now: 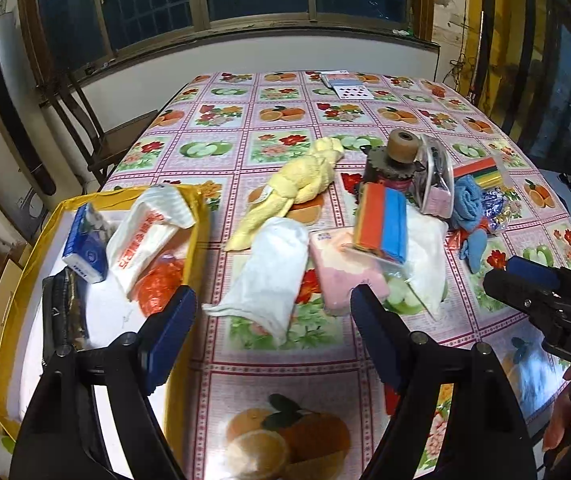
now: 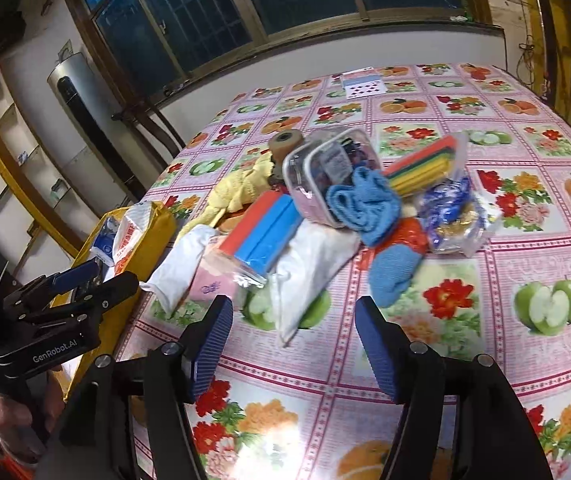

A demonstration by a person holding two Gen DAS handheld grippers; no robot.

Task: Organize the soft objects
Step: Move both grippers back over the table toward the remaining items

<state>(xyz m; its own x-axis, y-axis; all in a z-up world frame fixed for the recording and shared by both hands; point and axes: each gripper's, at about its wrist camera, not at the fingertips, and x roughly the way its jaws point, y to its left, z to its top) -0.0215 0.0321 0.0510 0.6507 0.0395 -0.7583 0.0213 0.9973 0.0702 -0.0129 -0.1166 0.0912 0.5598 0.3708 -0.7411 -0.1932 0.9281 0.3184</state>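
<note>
The sorting looks partly done. The yellow box (image 1: 199, 216) at the left edge of the table (image 1: 285, 120) already holds several soft packs: a blue tissue pack (image 1: 85, 250), a white tissue packet with red print (image 1: 145, 236), an orange-red bag (image 1: 161, 284) and a dark item at the near left that I cannot identify. Most of the pile is still out on the cloth, so I judge that more is left than done.

Still to move, as far as I can tell: a white cloth (image 1: 271, 268), a yellow towel (image 1: 297, 188) behind it, a pink pack (image 1: 345, 272), a bagged set of coloured sponges (image 1: 385, 224), a white pouch (image 1: 425, 256), and blue knitted socks (image 2: 369, 204) on the right of the heap. A clear jar (image 2: 325, 172), a tape roll (image 2: 285, 142) and shiny wrapped sweets (image 2: 453, 216) sit among them and are probably not soft goods.

The left gripper (image 1: 273, 308) is spread wide and holds nothing; the white cloth lies just beyond and between its tips, with the pink pack near the right finger. The right gripper (image 2: 293, 316) is also wide and empty; the near end of the white pouch lies between its tips, the nearer blue sock just beyond the right finger.

Both tongs hover on the near side of the heap, with the box to the left.
</note>
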